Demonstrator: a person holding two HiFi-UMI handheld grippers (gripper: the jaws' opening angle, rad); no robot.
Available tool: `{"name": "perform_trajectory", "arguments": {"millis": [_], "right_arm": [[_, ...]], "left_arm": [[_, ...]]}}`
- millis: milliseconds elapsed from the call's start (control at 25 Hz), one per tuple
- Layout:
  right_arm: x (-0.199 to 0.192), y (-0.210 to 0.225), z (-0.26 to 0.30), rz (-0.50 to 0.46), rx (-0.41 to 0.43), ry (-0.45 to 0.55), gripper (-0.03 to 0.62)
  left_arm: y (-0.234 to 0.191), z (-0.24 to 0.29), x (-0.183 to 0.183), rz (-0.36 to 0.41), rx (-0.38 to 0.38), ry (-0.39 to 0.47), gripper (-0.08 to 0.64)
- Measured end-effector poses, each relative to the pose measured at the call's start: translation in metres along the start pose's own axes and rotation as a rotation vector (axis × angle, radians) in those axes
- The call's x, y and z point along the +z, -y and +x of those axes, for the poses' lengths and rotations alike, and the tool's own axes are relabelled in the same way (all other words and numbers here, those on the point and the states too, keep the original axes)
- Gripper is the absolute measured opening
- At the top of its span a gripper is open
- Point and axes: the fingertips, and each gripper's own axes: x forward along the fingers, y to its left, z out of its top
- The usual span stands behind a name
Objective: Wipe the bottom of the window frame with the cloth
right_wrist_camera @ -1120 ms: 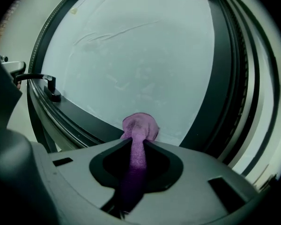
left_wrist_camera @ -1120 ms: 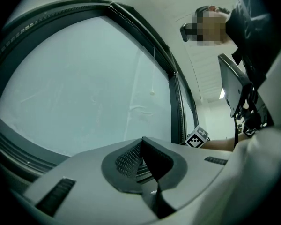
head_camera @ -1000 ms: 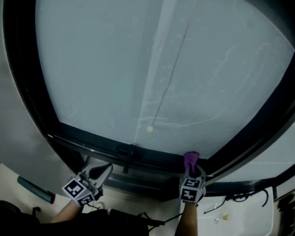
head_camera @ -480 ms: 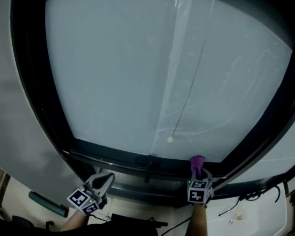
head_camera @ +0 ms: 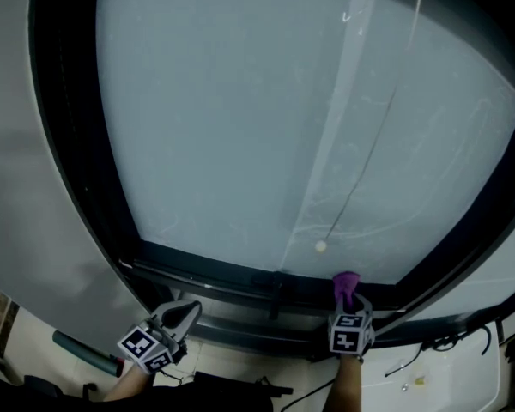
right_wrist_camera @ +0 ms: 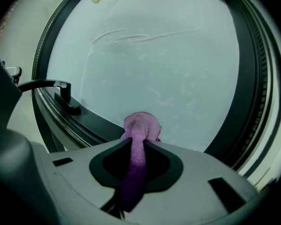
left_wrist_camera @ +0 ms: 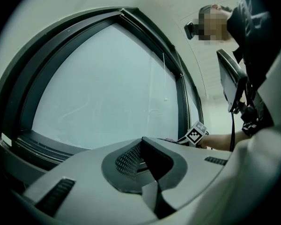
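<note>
While pinched in right gripper [head_camera: 347, 300], purple cloth [right_wrist_camera: 141, 124] bunches at window frame [right_wrist_camera: 96, 120] | left gripper [left_wrist_camera: 141, 142] closed, empty

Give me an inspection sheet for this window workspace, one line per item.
Surface: bottom of the window frame, dark, with a handle on it.
Job's things: purple cloth, bunched, its end at the foot of the pane.
Clutter: dark tube-like item on the ledge at lower left.
Grippers: right tool shut on the cloth; left tool shut, empty, off to the side.
Cables: dark cable on the white ledge at lower right.
Surroundings: frosted pane with a hanging cord ending in a bead; grey wall at left.
</note>
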Motion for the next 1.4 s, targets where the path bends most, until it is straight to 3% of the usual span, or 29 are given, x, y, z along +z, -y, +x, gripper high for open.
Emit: {"name": "perform_trajectory", "arguments": {"millis": [640, 1400], "right_arm": [[0.019, -0.048, -0.002, -0.038, 0.108, 0.004, 0.072], [0.034, -0.082, -0.004, -0.067, 0.181, -0.003, 0.072]], "left_arm": [[-0.011, -0.017, -0.004, -0.055, 0.029, -0.022, 0.002], [-0.027, -0.026, -0.010, -0.045, 0.041, 0.011, 0.002]]}}
